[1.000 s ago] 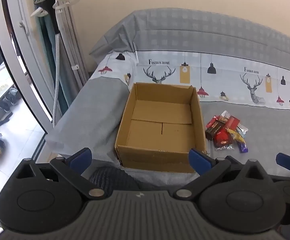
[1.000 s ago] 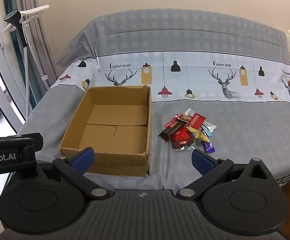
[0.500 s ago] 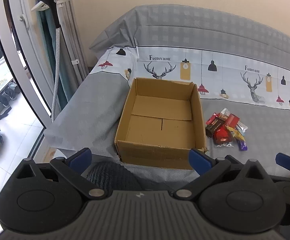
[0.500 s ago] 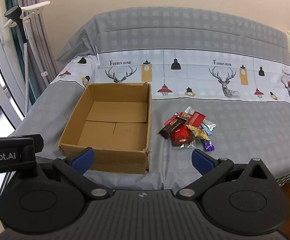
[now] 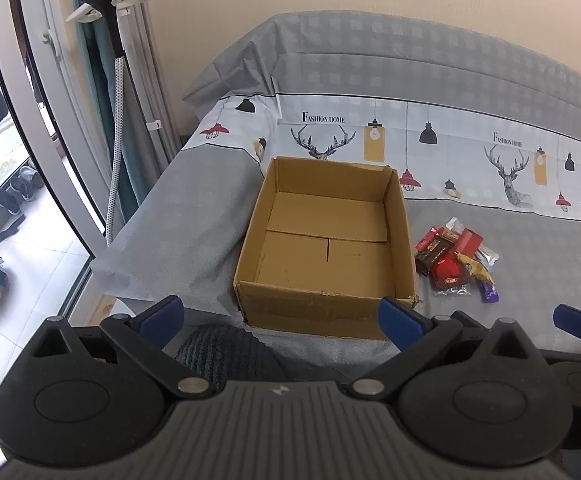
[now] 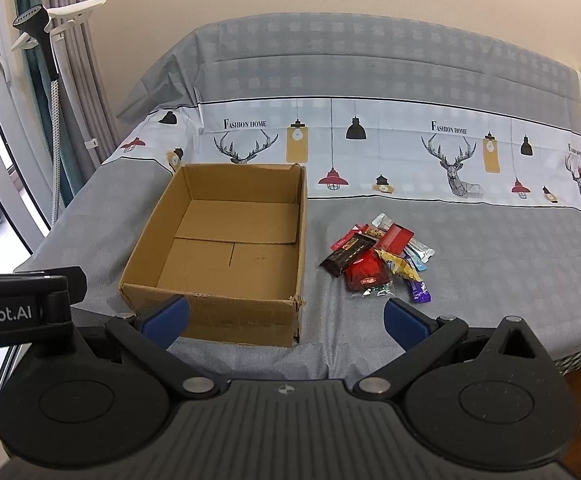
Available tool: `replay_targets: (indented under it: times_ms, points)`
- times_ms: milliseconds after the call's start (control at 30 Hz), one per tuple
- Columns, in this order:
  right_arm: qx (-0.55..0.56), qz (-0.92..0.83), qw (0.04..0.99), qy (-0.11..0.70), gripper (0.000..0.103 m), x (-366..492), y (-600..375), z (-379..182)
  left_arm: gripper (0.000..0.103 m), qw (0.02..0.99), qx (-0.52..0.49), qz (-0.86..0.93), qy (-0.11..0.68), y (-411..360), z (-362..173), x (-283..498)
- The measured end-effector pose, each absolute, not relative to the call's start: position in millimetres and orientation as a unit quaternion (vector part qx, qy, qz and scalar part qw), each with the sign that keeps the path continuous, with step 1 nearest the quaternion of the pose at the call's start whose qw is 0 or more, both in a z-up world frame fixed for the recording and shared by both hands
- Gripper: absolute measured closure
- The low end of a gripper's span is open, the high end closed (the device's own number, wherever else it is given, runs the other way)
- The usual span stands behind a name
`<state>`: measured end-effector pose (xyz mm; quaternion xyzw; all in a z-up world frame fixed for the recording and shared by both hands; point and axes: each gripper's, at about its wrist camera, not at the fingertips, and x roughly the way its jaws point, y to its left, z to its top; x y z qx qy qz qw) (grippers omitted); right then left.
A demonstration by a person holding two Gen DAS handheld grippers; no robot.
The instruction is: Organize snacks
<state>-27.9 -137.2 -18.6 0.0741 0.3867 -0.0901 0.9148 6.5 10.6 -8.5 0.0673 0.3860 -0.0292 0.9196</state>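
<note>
both hand-held grippers (image 5: 280,314) (image 6: 286,316) spread wide; cardboard box (image 6: 226,248) beside snack pile (image 6: 378,260).

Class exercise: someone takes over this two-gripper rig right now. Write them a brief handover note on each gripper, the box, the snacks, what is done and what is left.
Left gripper: open, empty, hanging short of the box's near wall.
Right gripper: open, empty, held back from the bed.
Cardboard box: open-topped on the grey bedspread, nothing inside.
Snack pile: loose wrapped packets on the bedspread, right of the box, apart from it.
Done: nothing packed.
Left: probably move every snack into the box; the right gripper looks nearer the pile.
</note>
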Motion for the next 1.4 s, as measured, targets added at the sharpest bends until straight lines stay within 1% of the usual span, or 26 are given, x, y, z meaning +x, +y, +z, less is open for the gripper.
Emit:
replay_targets:
  times_ms: [1167,1400]
  points:
    - [0.076,-0.085,0.912,0.395,0.000,-24.6,-139.7,-23.4,0.000,0.917,0.066,-0.030,0.392,11.5,-14.0,6.9]
    - [0.076,-0.087,0.909,0.401,0.000,-21.0,-142.6,-31.2,0.000,0.913,0.069,-0.028,0.401,5.8,-23.6,11.4]
